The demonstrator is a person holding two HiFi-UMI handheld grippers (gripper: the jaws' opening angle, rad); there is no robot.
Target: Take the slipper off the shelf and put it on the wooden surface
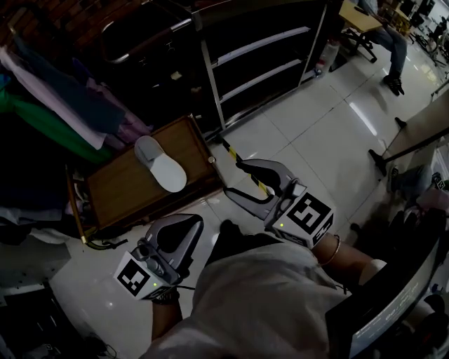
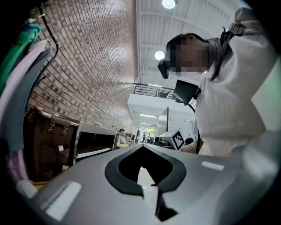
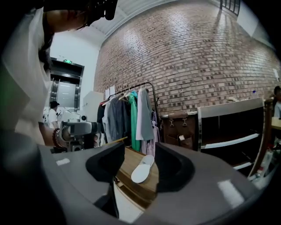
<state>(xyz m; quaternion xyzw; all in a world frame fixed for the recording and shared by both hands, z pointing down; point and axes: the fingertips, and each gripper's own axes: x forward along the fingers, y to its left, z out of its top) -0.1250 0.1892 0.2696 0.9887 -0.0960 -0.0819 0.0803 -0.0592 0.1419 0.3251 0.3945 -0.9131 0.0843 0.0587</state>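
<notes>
Right gripper (image 1: 234,178), fingers (image 3: 175,167) apart, slipper (image 1: 160,163) on wooden surface (image 1: 126,188), clothes (image 1: 49,112) beside, shelf (image 1: 263,49) behind

Clothes (image 3: 142,114) hang on a rack (image 3: 131,86) (green among them) before a brick wall (image 3: 197,52).

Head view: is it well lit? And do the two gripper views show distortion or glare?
Head view: dim, the clothes at left nearly black; the white slipper stands out, floor tiles reflect lamps. Left gripper view: ceiling lamp blown out, brick wall bows strongly. Right gripper view: brick courses also curve; edges darken.
</notes>
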